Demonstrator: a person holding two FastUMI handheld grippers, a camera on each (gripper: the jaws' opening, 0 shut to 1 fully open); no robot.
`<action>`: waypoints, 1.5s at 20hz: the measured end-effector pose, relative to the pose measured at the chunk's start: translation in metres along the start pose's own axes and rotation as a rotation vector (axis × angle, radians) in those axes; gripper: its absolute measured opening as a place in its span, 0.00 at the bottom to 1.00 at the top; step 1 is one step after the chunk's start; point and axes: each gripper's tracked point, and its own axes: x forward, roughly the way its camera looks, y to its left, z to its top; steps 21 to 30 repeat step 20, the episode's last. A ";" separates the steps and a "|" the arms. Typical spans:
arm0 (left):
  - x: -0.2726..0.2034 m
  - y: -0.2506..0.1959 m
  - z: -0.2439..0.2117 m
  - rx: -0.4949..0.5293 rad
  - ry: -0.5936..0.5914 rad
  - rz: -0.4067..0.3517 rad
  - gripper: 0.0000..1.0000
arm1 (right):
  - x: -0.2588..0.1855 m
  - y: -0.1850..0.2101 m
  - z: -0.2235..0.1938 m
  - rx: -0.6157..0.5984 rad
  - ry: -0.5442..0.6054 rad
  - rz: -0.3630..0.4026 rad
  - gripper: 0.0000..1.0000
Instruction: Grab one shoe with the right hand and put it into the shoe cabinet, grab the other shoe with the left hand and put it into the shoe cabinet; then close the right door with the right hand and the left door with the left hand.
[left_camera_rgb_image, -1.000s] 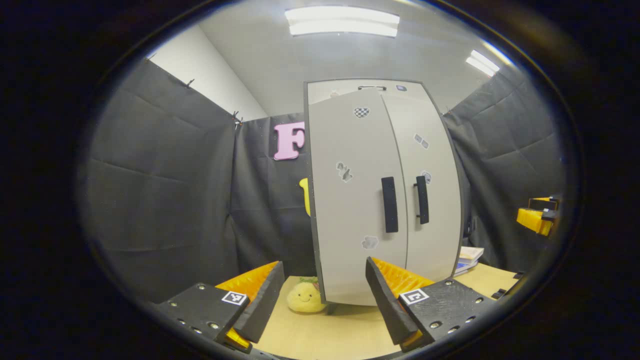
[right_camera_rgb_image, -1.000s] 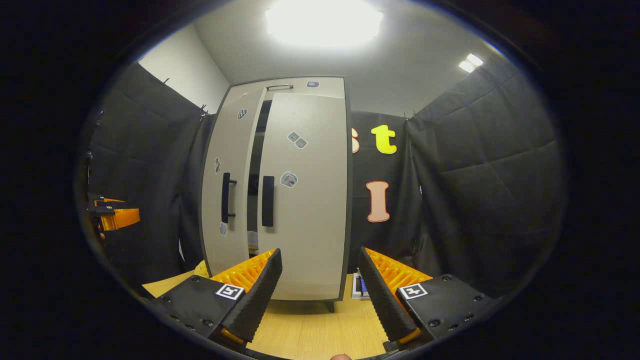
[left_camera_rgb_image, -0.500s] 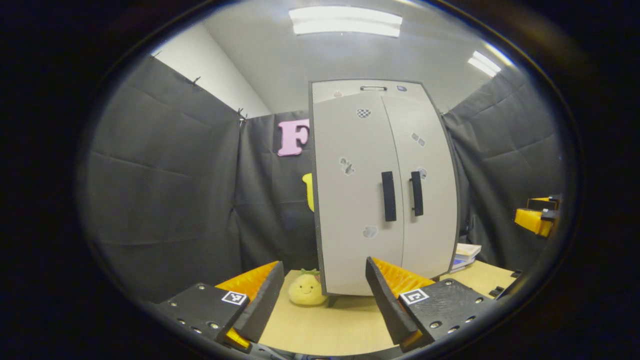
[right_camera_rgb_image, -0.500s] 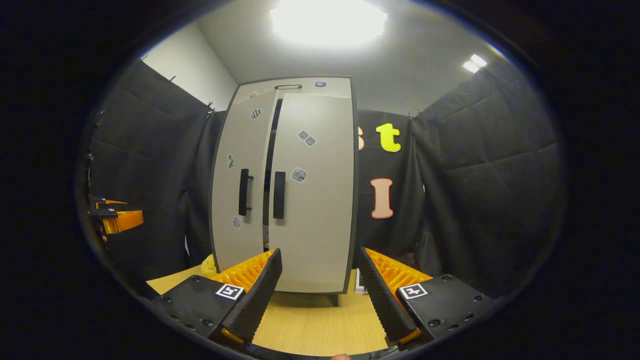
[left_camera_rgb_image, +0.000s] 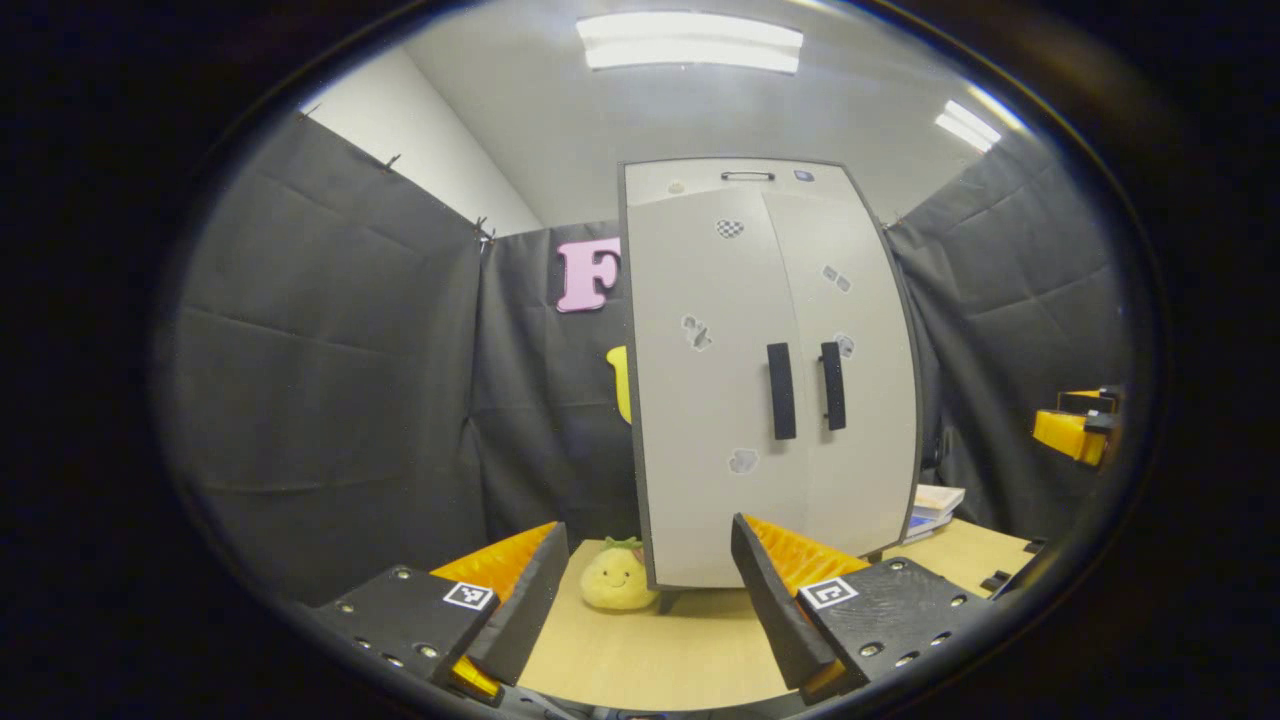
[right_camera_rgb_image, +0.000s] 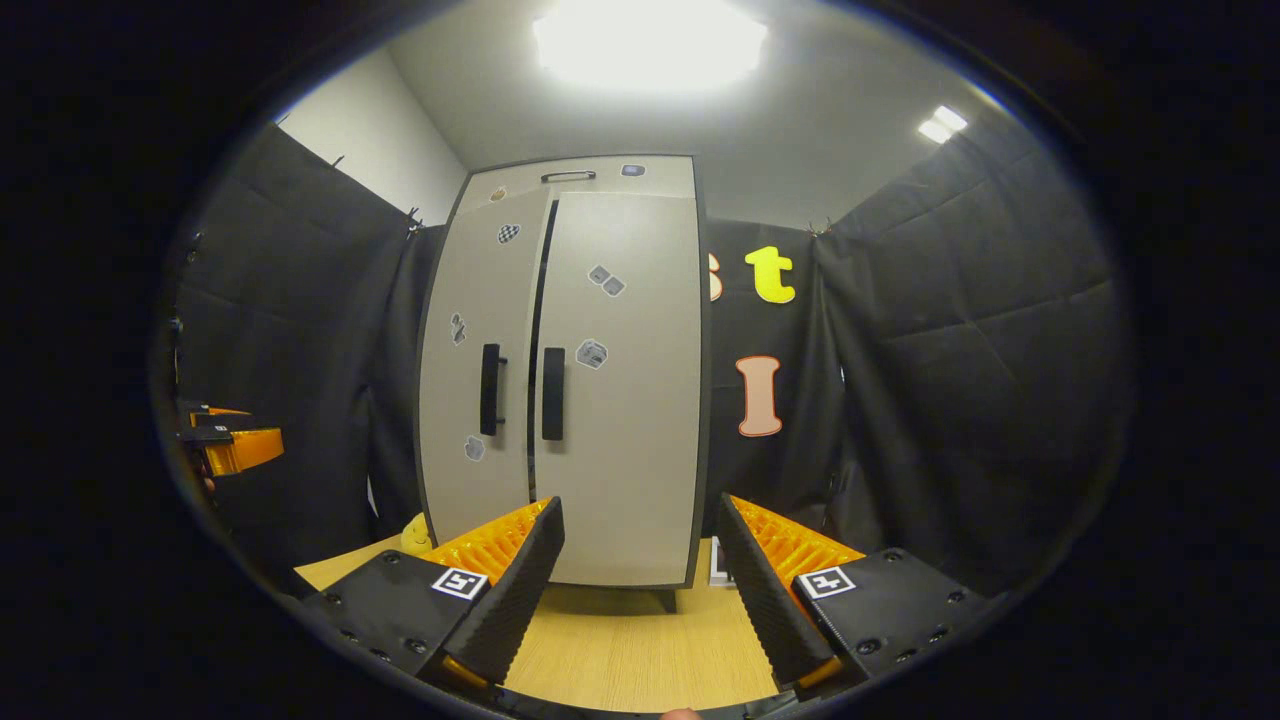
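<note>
Setting: a staged recording booth, not a lived-in home. Evidence: black quilted cloth walls pinned up on all sides; plain white room wall and ceiling strip lights above the cloth; one pale two-door shoe cabinet with marker stickers, standing alone on a light wood desk; a yellow plush toy and stacked books beside it as props.

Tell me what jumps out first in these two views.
The tall pale shoe cabinet stands at the back of the wooden table, its two doors nearly shut with a thin dark gap between them in the right gripper view. A yellow plush toy sits at its foot. The left gripper and right gripper sit open, holding nothing.
</note>
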 end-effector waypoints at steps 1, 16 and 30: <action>0.000 0.000 0.000 0.005 0.002 0.001 0.94 | 0.001 -0.001 0.000 -0.002 0.000 -0.003 0.97; 0.001 -0.001 0.003 0.018 -0.001 0.016 0.94 | 0.010 -0.005 0.001 0.003 0.005 0.011 0.96; 0.002 -0.001 0.002 0.033 -0.001 0.023 0.94 | 0.012 -0.003 0.002 0.001 0.001 0.010 0.96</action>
